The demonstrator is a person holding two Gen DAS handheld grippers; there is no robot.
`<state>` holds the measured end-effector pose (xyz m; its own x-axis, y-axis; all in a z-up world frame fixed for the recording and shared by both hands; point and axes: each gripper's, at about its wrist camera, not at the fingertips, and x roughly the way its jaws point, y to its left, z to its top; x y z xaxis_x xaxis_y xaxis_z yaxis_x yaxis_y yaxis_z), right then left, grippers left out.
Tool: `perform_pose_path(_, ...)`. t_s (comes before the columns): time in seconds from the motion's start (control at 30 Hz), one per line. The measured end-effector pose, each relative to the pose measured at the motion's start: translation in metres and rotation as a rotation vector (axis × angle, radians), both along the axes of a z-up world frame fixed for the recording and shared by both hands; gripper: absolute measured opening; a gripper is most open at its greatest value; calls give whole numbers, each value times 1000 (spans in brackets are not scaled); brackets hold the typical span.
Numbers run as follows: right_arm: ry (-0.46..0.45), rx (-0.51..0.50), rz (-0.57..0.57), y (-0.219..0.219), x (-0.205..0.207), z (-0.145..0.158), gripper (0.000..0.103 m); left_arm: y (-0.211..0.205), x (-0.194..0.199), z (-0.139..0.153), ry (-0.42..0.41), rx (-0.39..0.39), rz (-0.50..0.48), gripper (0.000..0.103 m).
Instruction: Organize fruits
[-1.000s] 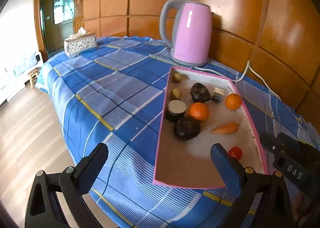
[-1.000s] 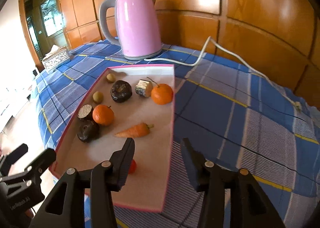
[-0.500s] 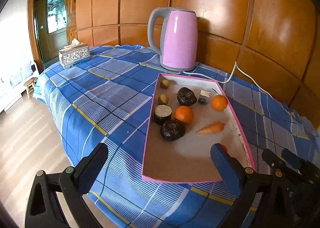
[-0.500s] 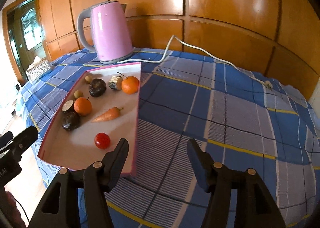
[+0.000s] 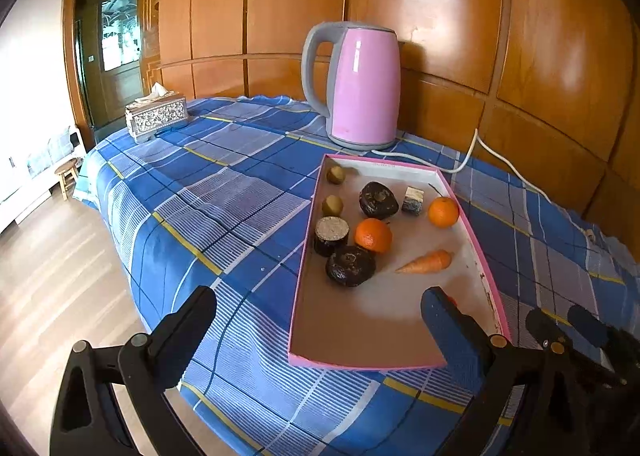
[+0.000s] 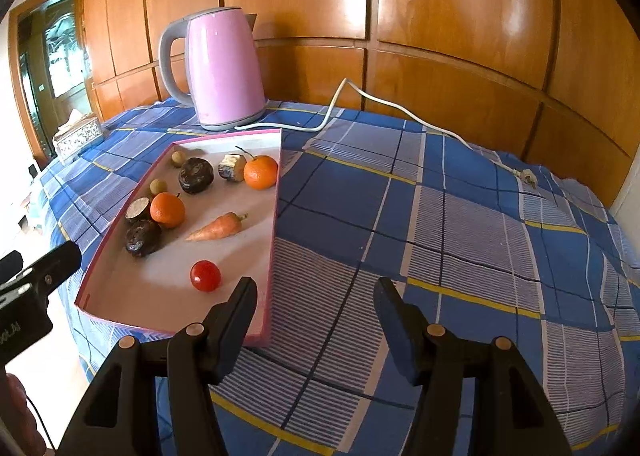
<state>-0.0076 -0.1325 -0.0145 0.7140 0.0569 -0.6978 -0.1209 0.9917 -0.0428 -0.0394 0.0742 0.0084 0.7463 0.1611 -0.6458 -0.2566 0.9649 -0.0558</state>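
Wood panelling backed a desk (image 6: 460,216) under blue plaid cloth. Fruit lay loose in the pink tray (image 6: 276,224). Both the left tongs (image 5: 316,316) and right tongs (image 6: 316,300) gaped empty, the right recently widened, nothing between. Seemingly between picks; next needs a target. Only the right view showed the red tomato (image 6: 205,275) whole.

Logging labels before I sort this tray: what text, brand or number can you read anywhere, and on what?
"OLAI", roughly; white letters, cut off by the picture's edge: on the body of the left gripper, in the right wrist view.
Small print on the far inner wall of the pink tray: too small to read.
Small mark low on the pink kettle, near its base: too blurred to read.
No other text is legible.
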Motion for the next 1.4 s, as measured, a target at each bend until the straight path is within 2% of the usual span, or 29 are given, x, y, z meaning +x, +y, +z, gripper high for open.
perform_pose_path(0.17, -8, -2, 0, 2, 0, 1, 61, -2, 0, 0, -4, 28, 6, 103)
perform_pose_path(1.4, -15, -7, 8, 7, 0, 1, 62, 1, 3, -6, 25, 28, 10, 103)
